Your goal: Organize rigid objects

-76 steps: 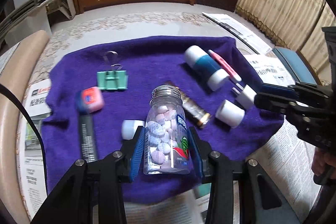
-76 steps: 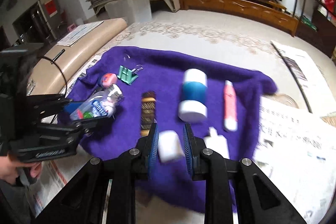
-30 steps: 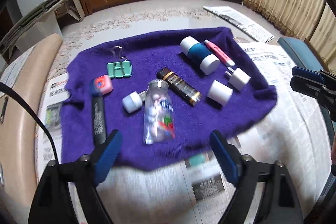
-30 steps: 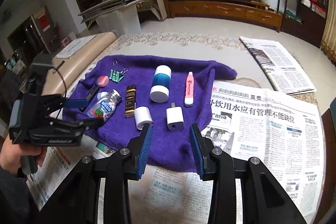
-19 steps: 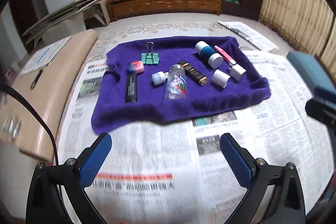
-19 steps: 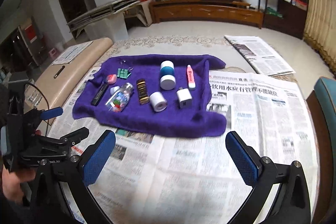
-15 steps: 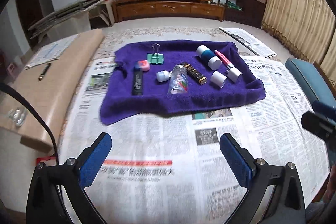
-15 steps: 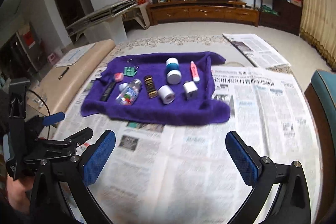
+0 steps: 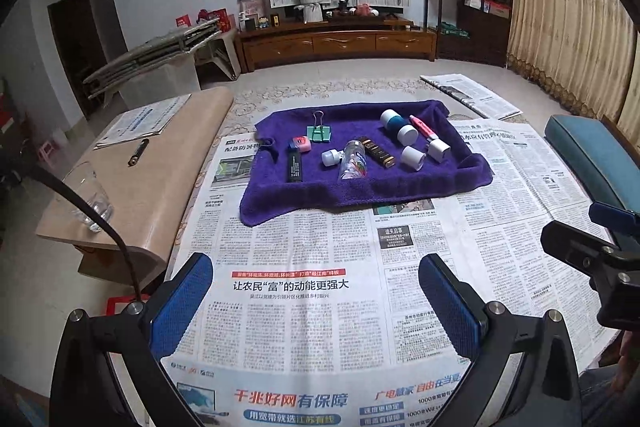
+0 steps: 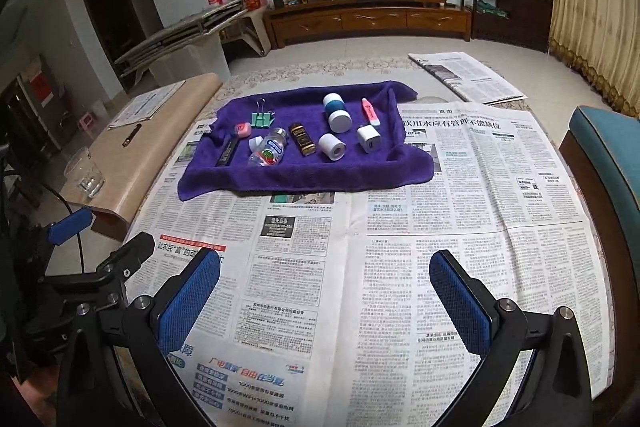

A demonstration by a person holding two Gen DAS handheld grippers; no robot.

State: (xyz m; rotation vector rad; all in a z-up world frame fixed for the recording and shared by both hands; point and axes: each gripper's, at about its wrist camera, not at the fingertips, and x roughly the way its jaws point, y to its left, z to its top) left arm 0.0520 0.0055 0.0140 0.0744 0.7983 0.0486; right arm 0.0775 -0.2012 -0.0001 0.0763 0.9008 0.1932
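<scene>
A purple towel [image 9: 360, 189] lies on a newspaper-covered table and holds several small objects. Among them are a clear candy bottle [image 9: 353, 160] lying on its side, a white cylinder [image 9: 413, 157], a white charger [image 9: 439, 150], a teal-and-white bottle [image 9: 398, 125], a dark gold-trimmed tube [image 9: 378, 151] and a green binder clip [image 9: 319, 133]. The same towel [image 10: 304, 179] and candy bottle [image 10: 269, 147] show in the right wrist view. My left gripper [image 9: 316, 301] is open and empty, well back from the towel. My right gripper [image 10: 326, 301] is open and empty too.
Newspaper [image 9: 304, 291] covers the table. A beige side table [image 9: 160, 163] at the left carries a drinking glass [image 9: 89, 203], a pen and papers. A teal chair [image 9: 592, 151] stands at the right. The right gripper's body [image 9: 592, 255] shows in the left view.
Both grippers let go of the candy bottle and the white cylinder, opened wide and pulled far back from the towel. The objects now lie still on it.
</scene>
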